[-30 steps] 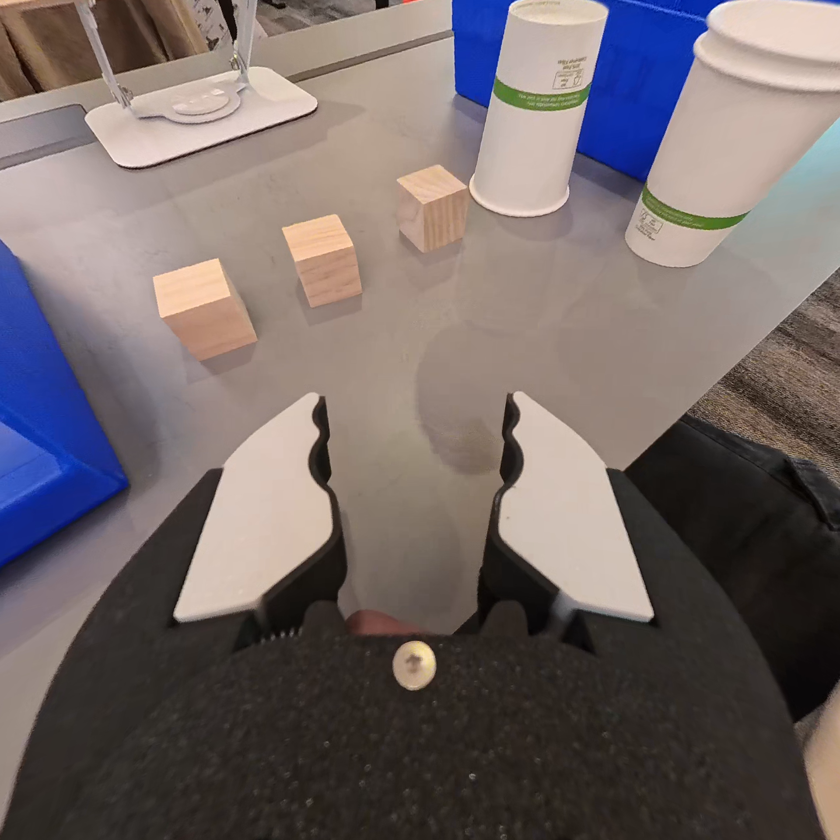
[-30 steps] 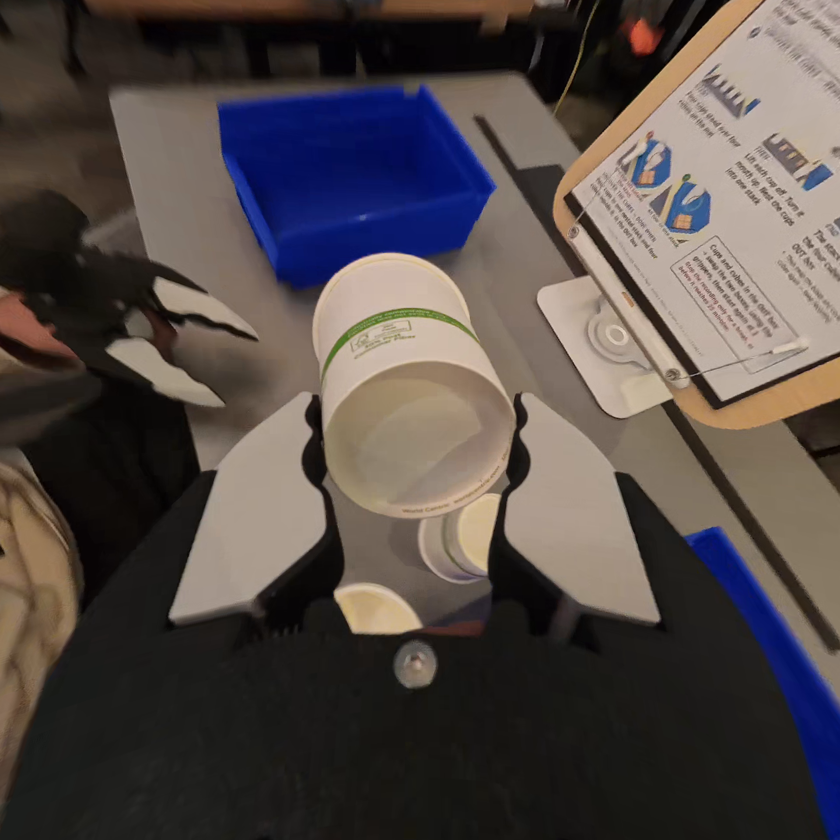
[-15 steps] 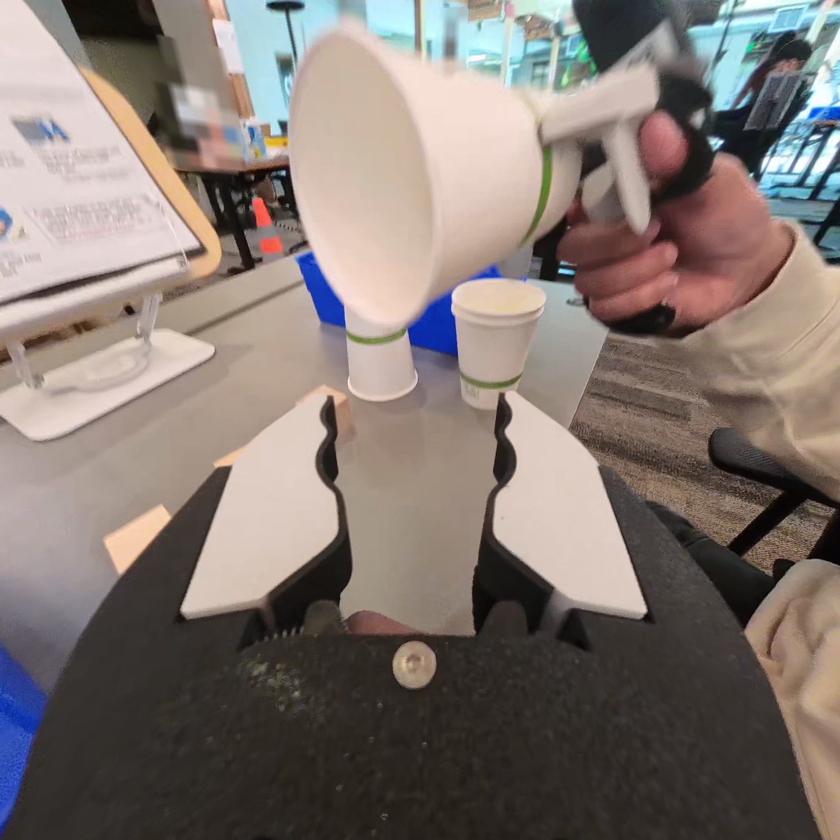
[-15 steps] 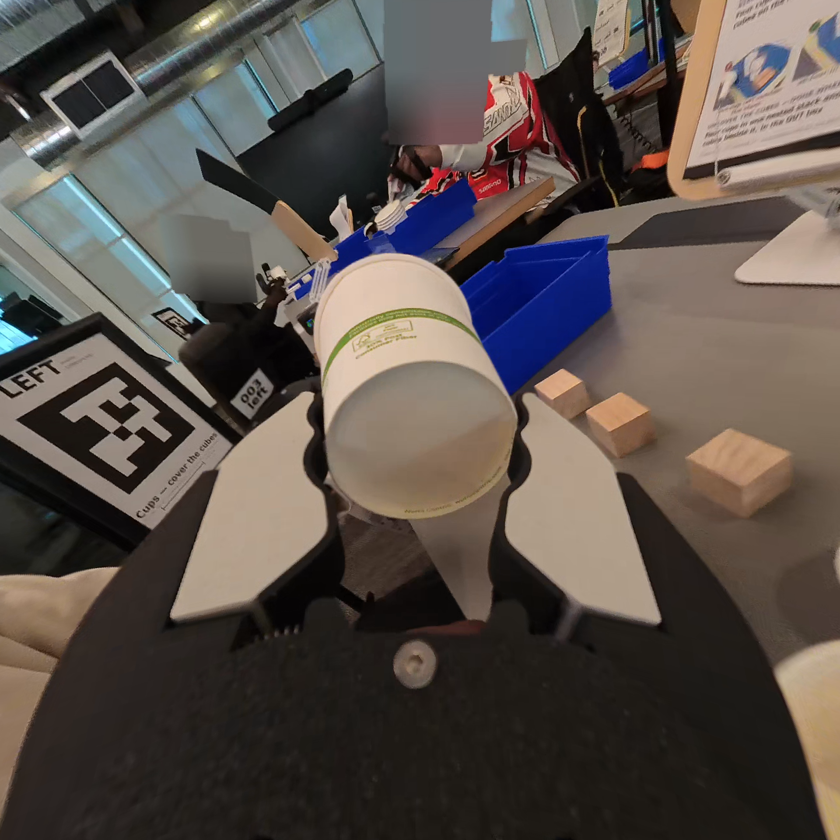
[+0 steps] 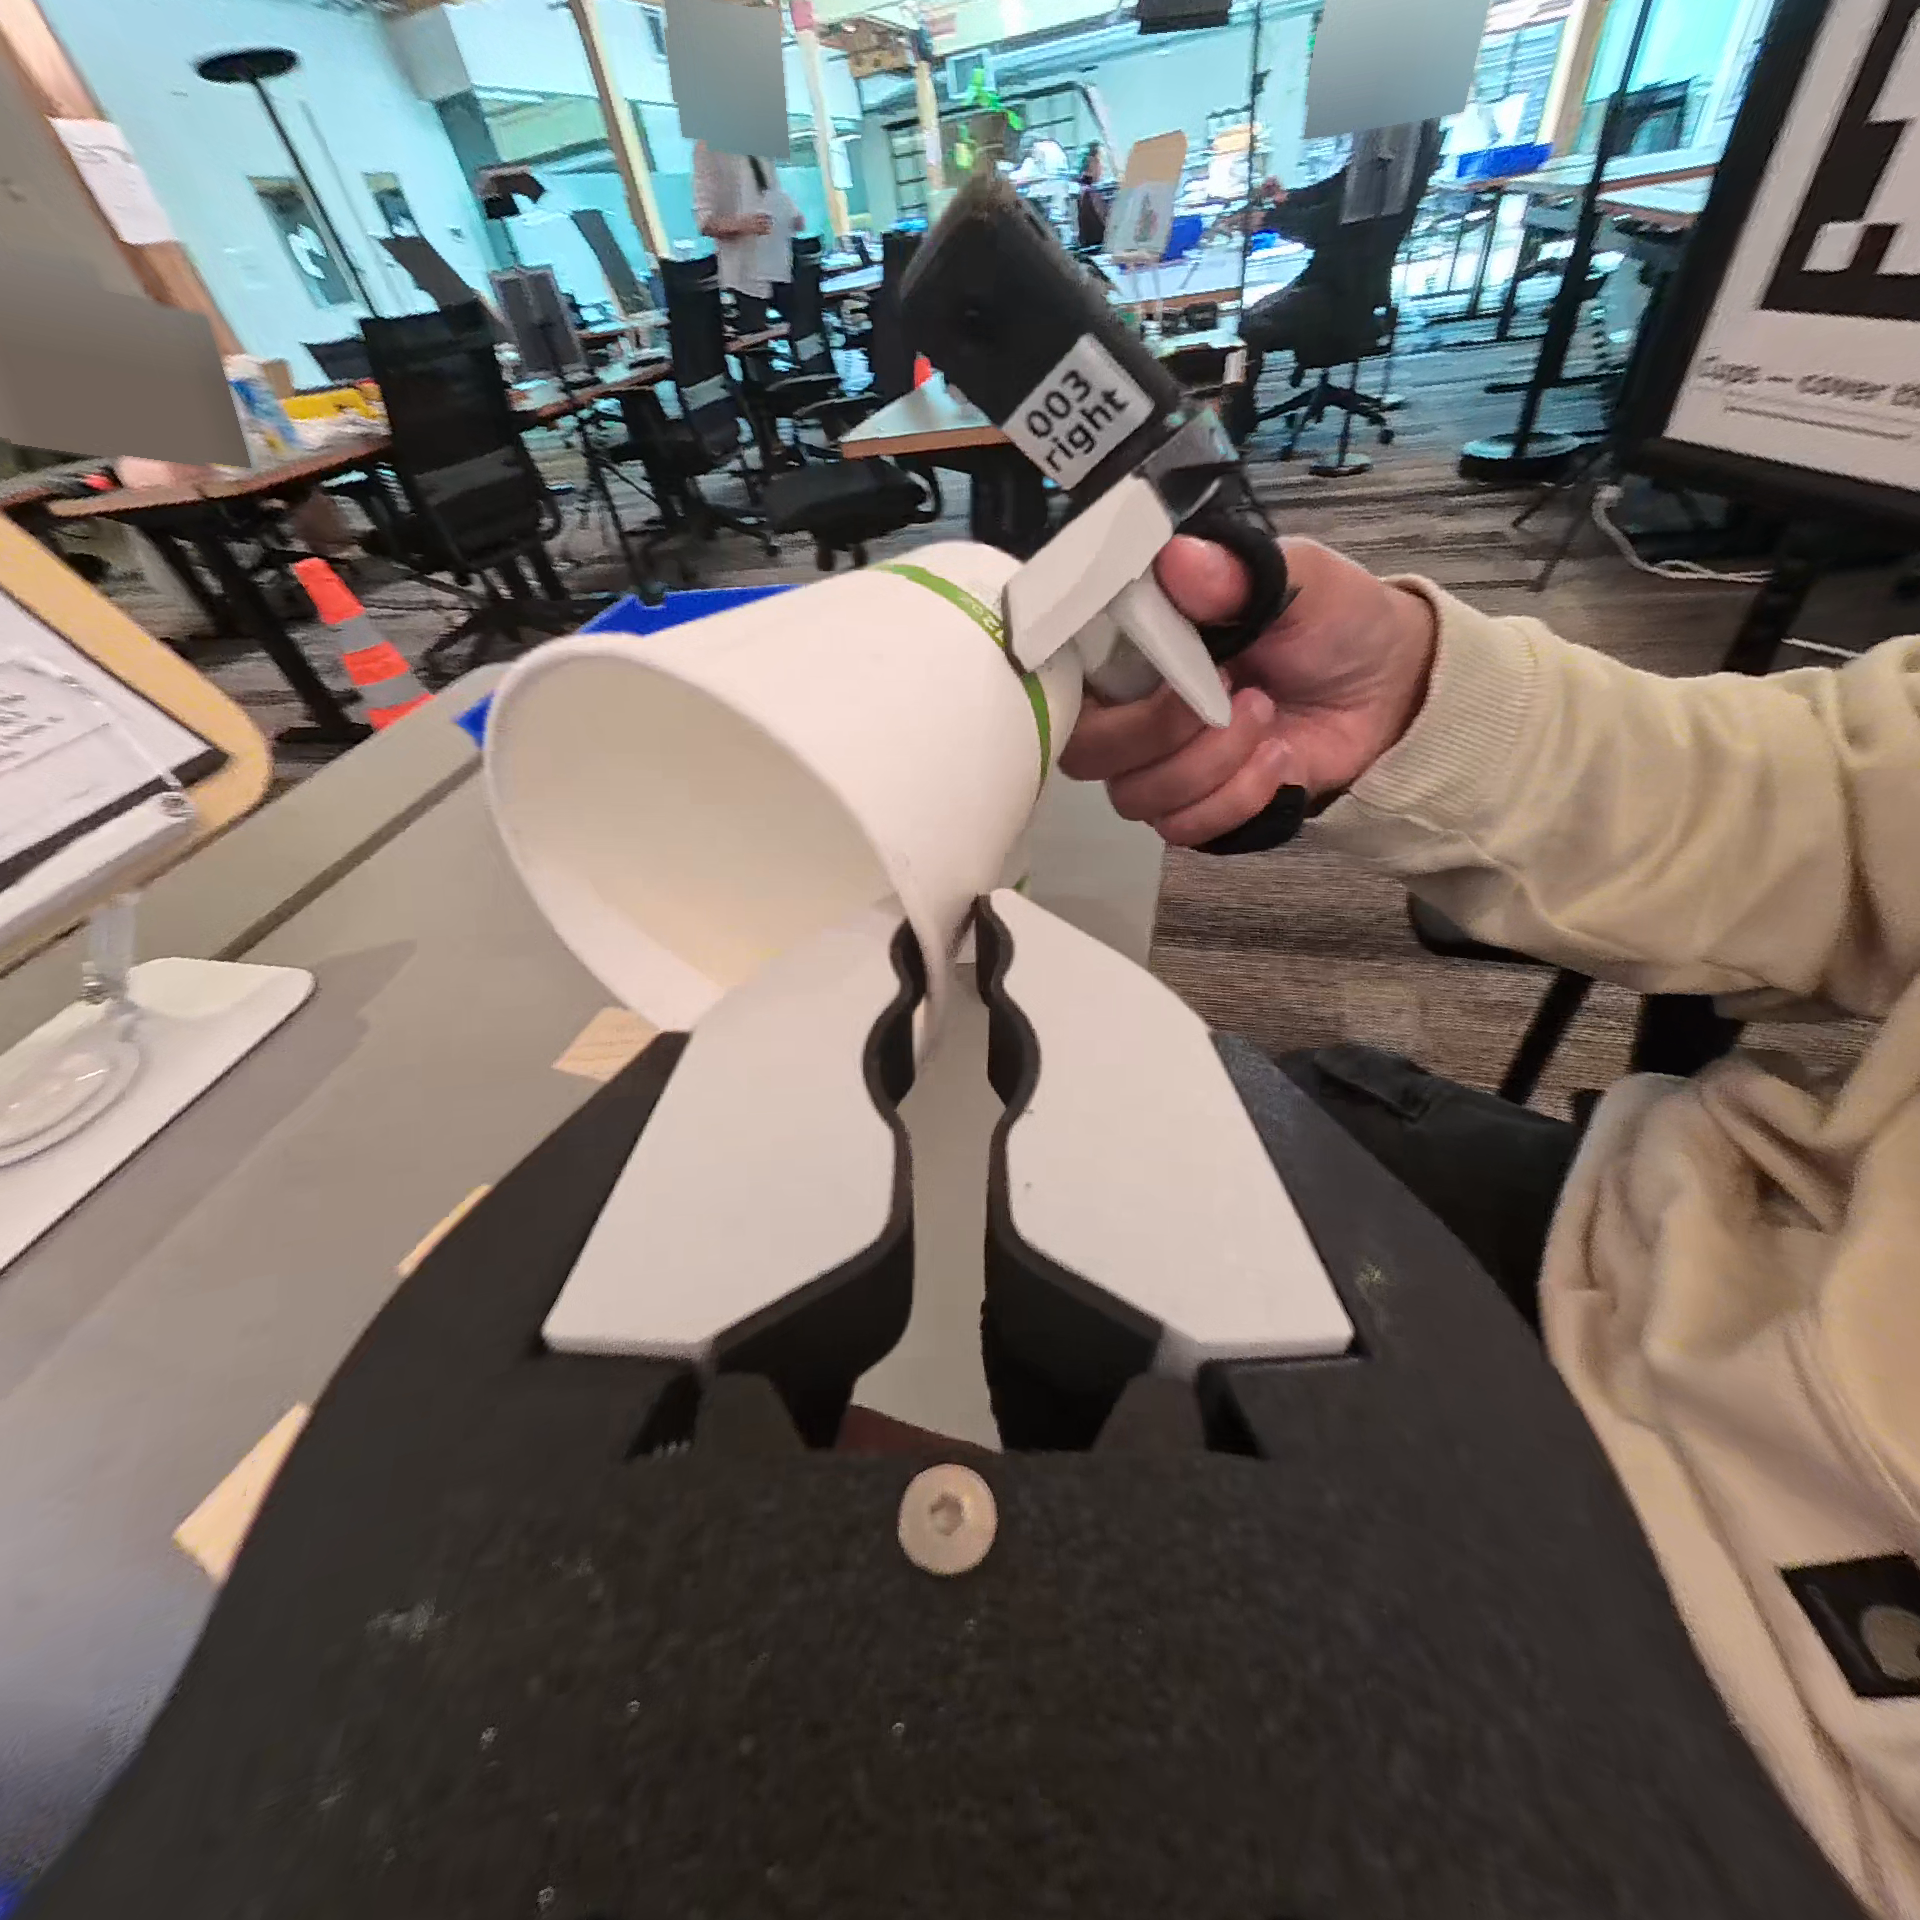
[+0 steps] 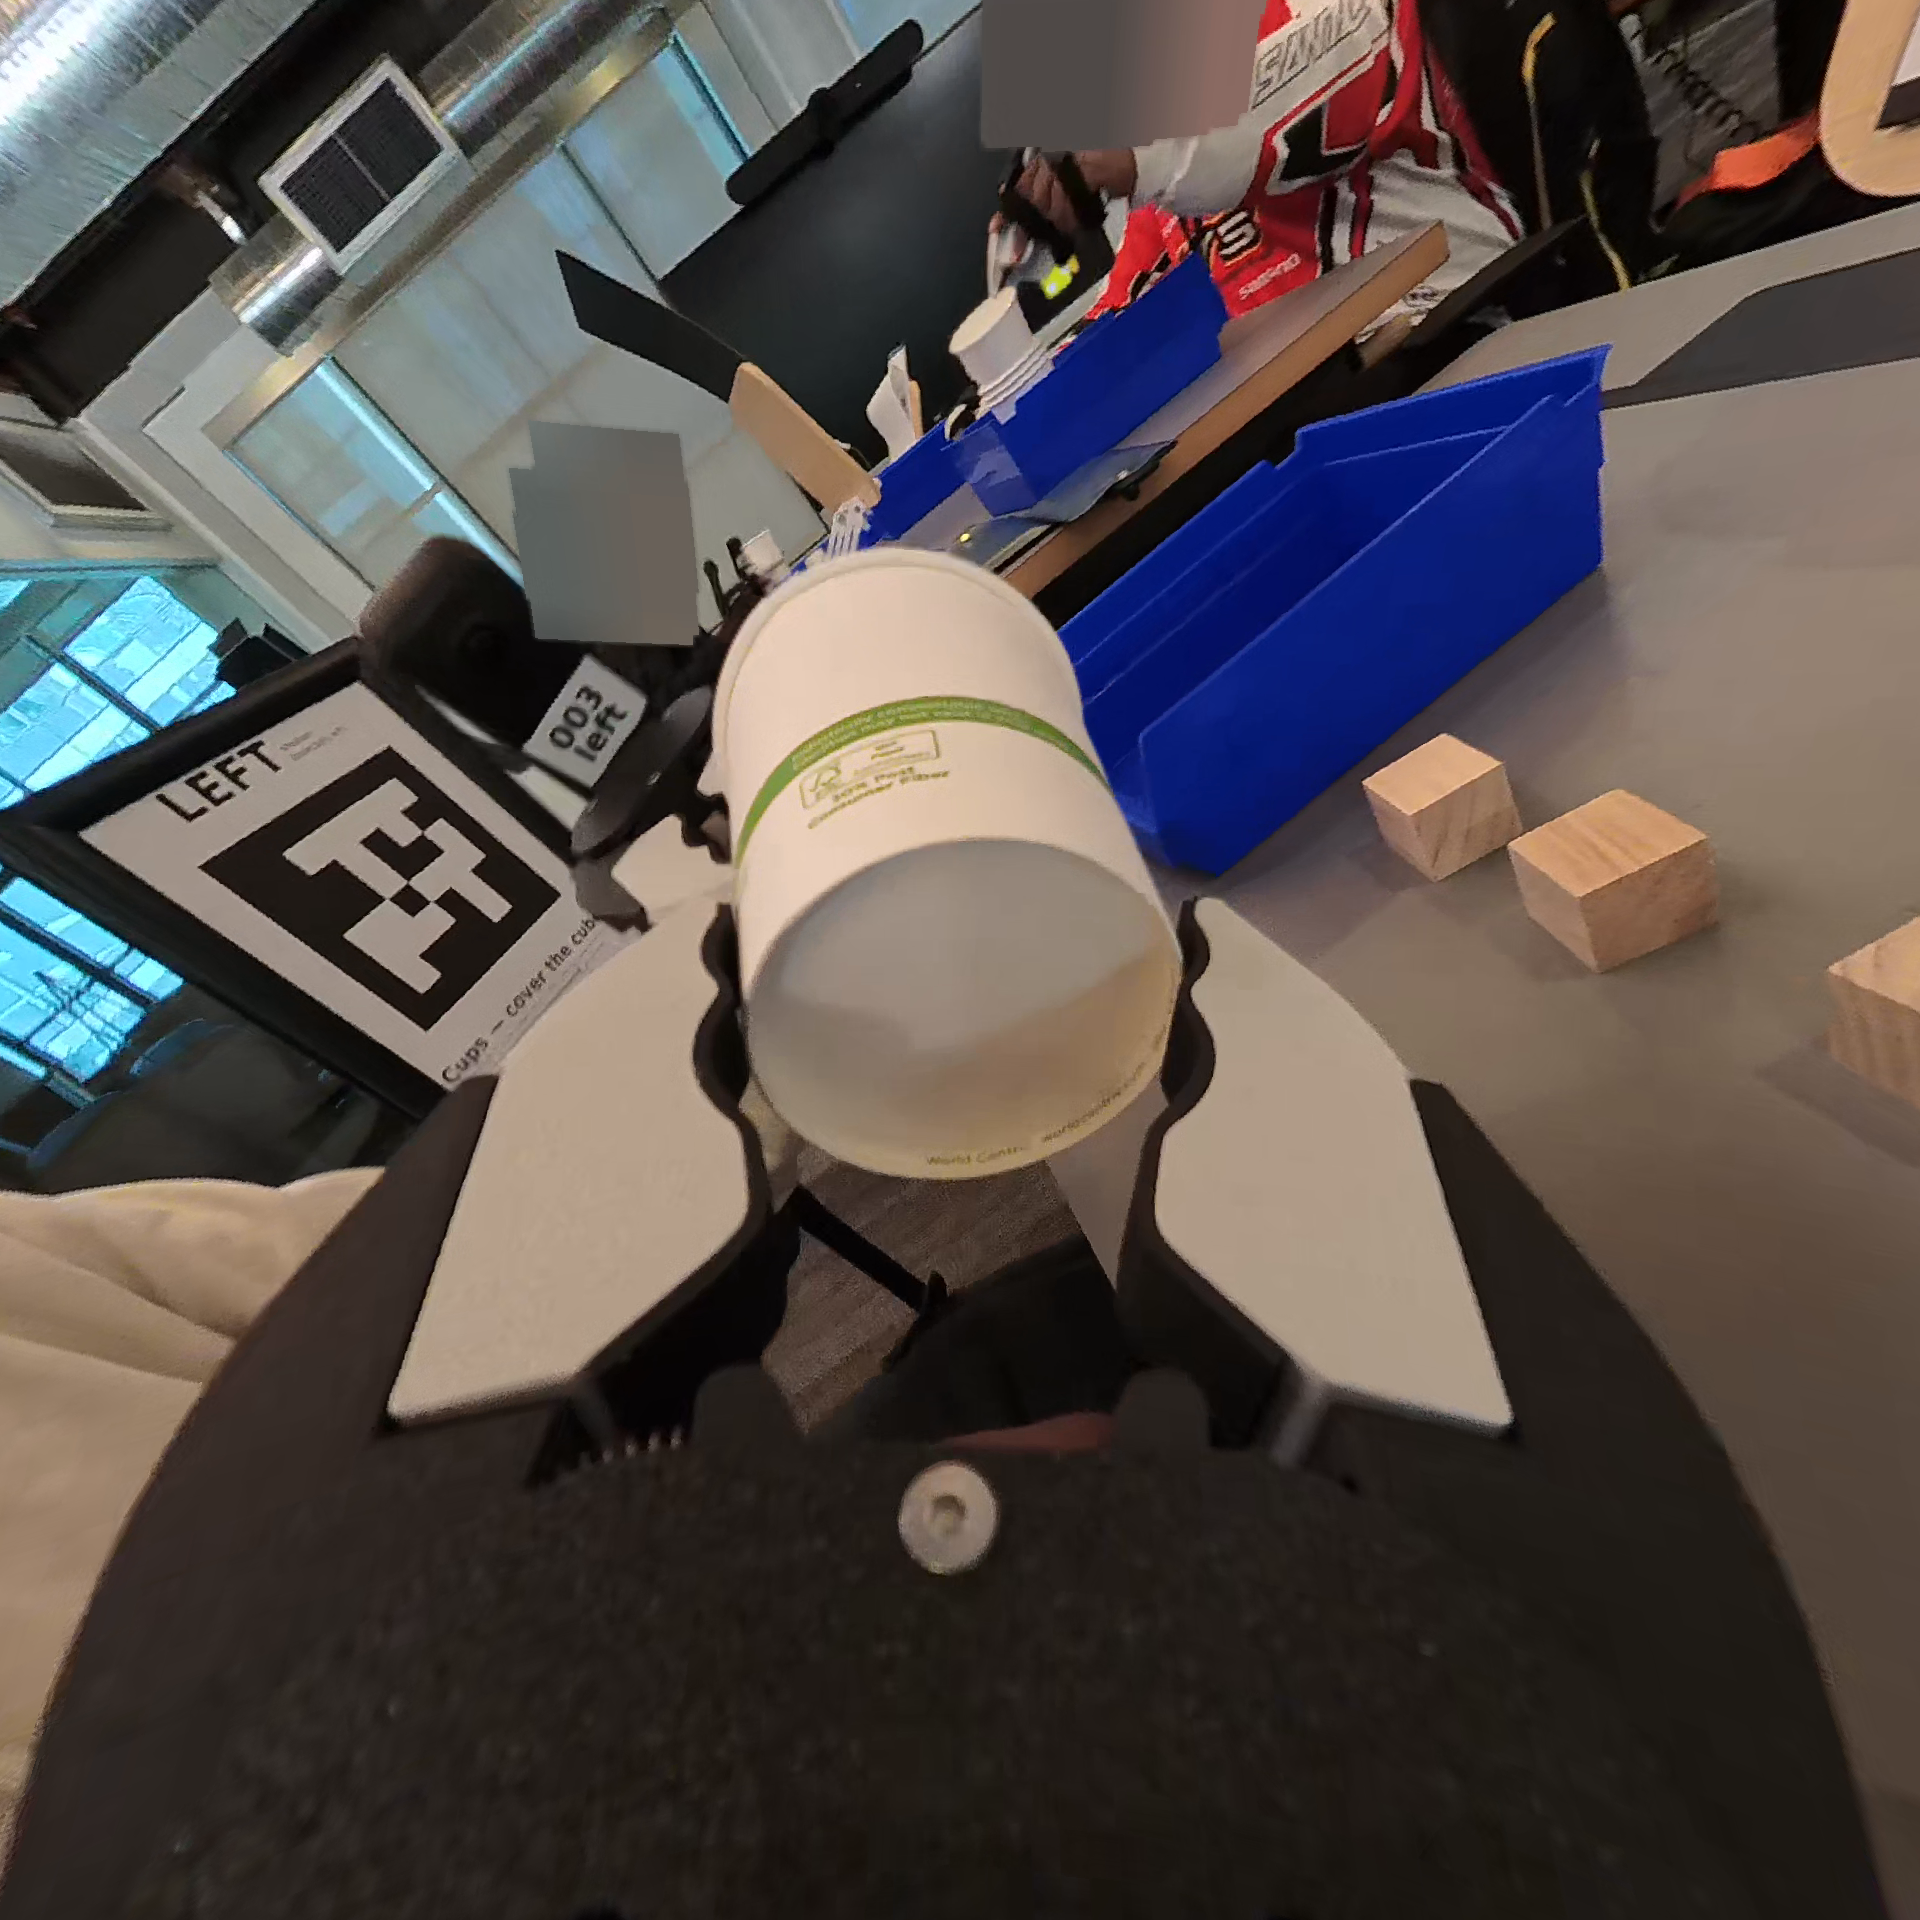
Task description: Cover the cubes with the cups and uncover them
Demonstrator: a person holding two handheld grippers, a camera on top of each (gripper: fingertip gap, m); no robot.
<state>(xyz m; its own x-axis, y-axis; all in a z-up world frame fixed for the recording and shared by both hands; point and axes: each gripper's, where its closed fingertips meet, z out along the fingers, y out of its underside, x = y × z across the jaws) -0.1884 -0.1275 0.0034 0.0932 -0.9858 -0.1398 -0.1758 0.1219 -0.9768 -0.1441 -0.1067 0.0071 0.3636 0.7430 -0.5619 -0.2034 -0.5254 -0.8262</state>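
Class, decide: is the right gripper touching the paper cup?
Touching. The right wrist view shows the right gripper with both fingers pressed against the paper cup near its base.

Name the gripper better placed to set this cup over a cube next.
Left, probably. The left gripper pinches the paper cup at its rim. The right gripper grips only its base, so its mouth faces away from the cubes.

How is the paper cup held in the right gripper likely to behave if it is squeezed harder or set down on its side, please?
The paper cup looks thin-walled, so a harder squeeze from the right gripper would probably dent it. It seems light: the grip near its base alone holds it tilted in the air. Being round and tapered, on its side it would likely roll in a curve across the table.
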